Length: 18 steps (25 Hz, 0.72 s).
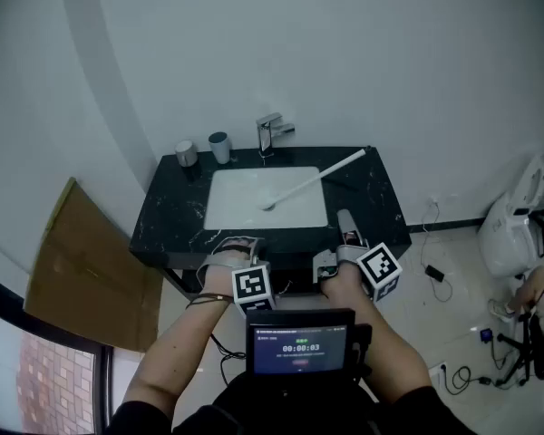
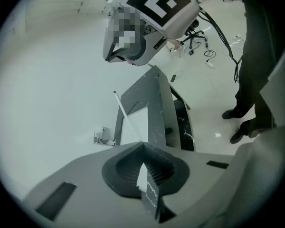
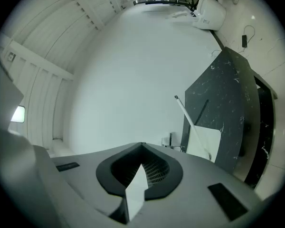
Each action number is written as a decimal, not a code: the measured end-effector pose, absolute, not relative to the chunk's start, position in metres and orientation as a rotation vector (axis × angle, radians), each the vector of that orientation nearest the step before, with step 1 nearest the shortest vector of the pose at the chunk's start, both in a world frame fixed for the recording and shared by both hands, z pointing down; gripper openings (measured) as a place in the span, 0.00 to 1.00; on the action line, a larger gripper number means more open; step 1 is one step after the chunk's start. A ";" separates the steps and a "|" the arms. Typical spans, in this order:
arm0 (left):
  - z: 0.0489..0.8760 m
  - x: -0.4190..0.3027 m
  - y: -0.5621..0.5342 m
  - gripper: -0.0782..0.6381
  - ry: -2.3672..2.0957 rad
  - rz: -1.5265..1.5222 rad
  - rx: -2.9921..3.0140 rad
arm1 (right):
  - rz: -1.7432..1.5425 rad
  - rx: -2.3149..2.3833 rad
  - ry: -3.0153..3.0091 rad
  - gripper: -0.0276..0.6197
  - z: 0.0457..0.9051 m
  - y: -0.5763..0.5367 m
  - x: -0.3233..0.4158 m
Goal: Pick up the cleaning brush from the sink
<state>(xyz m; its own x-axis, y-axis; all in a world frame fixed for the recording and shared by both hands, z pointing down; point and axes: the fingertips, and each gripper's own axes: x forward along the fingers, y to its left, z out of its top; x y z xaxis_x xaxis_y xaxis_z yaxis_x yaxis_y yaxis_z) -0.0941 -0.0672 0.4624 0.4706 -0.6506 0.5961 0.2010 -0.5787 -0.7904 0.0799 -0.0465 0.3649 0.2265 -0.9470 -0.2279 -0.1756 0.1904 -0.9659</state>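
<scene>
Brown cardboard (image 1: pixel 77 265) leans at the left of the frame. On the black marble surface (image 1: pixel 172 216), a grey cup (image 1: pixel 187 153) and a darker cup (image 1: pixel 219 146) stand at the upper left, just left of the faucet (image 1: pixel 270 132). The left gripper (image 1: pixel 238 247) hangs over the near edge, jaws together and empty. The cleaning brush (image 1: pixel 315 179) lies diagonally, head in the white sink (image 1: pixel 236 198), handle reaching the upper right corner. The right gripper (image 1: pixel 346 229) is at the front edge, jaws likewise closed on nothing.
</scene>
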 end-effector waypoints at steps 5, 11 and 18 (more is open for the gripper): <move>0.460 -0.098 -0.086 0.13 0.474 -1.228 -1.933 | -0.753 -1.375 1.301 0.05 0.357 -0.042 0.092; 0.430 -0.081 -0.095 0.13 0.554 -1.166 -2.234 | -0.635 -1.385 1.508 0.05 0.313 -0.050 0.111; 0.381 -0.057 -0.095 0.13 0.722 -0.979 -2.519 | -0.571 -1.413 1.844 0.05 0.276 -0.075 0.106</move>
<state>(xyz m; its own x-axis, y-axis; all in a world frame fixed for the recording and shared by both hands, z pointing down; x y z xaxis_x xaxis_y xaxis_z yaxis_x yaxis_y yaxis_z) -0.0572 -0.0951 0.3815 0.6327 -0.5693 0.5250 -0.3333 -0.8121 -0.4789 0.1062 -0.0752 0.2765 -0.1278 -0.9513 -0.2805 -0.6262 0.2968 -0.7210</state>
